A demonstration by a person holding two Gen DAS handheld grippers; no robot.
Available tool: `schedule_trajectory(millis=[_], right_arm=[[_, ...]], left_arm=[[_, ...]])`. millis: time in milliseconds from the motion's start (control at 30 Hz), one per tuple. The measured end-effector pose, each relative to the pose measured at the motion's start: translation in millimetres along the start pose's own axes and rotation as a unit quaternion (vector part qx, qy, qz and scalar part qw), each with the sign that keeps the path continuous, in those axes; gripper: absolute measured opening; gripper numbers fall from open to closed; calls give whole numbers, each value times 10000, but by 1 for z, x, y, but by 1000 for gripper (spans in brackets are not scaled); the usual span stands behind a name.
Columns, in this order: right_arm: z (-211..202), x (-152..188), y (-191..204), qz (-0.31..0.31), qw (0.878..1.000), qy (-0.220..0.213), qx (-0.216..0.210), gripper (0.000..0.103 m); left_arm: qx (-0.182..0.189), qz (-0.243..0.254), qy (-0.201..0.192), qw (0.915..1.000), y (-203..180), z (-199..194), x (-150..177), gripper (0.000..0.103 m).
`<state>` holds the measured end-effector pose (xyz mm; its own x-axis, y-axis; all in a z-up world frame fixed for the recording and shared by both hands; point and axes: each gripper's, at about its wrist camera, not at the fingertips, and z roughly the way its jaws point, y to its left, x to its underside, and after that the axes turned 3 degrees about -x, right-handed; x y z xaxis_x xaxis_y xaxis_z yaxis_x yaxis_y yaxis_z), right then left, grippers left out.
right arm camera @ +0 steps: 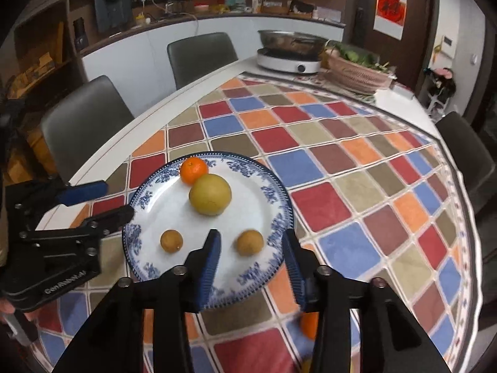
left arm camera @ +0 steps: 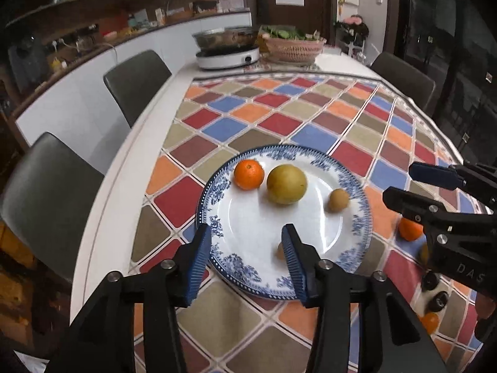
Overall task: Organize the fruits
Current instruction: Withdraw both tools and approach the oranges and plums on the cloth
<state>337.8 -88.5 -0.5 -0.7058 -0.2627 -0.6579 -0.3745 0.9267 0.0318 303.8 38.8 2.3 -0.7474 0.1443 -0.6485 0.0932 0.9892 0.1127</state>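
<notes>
A blue-and-white plate [left arm camera: 360, 205] [right arm camera: 276, 192] lies on the checked tablecloth. On it are a tangerine [left arm camera: 248, 174] [right arm camera: 193, 170], a large yellow-green round fruit [left arm camera: 286, 184] [right arm camera: 210, 194] and two small brown fruits [left arm camera: 338, 200] [right arm camera: 250, 242] [right arm camera: 171, 241]; the nearer one shows in the left wrist view as a sliver [left arm camera: 280, 251] behind a finger. My left gripper [left arm camera: 245, 239] is open and empty over the plate's near edge. My right gripper [right arm camera: 251, 242] is open, its fingers either side of a brown fruit lying on the plate. Another tangerine [left arm camera: 410, 229] [right arm camera: 309, 324] lies on the cloth right of the plate.
Another orange fruit [left arm camera: 430, 321] lies at the near right. At the table's far end stand a hot pot on a cooker [left arm camera: 228, 46] [right arm camera: 290, 52] and a basket of greens [left arm camera: 295, 45] [right arm camera: 357, 71]. Grey chairs [left arm camera: 136, 84] line the left side.
</notes>
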Motion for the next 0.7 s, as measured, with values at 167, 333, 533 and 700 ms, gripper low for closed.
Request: schedule_trajectory(millis=[167,333,533,700], right_arm=[[-36,13,4,-2,9996,-294,46,50],[-71,27,7,-66,9977,-621,254,63],[-105,42,10,-81,9957,-854,346,63],[-129,56,11,-73,9941,-988,442,63]], left_arm=[[-73,16,-382,9992,-7,-36,8,64],[-95,-6,-657,9978,-12,-66,21,73],[-77,8,-929,9956,-20,-100,34,88],[-98,75,-1114,9937,-31,-123,46,92]])
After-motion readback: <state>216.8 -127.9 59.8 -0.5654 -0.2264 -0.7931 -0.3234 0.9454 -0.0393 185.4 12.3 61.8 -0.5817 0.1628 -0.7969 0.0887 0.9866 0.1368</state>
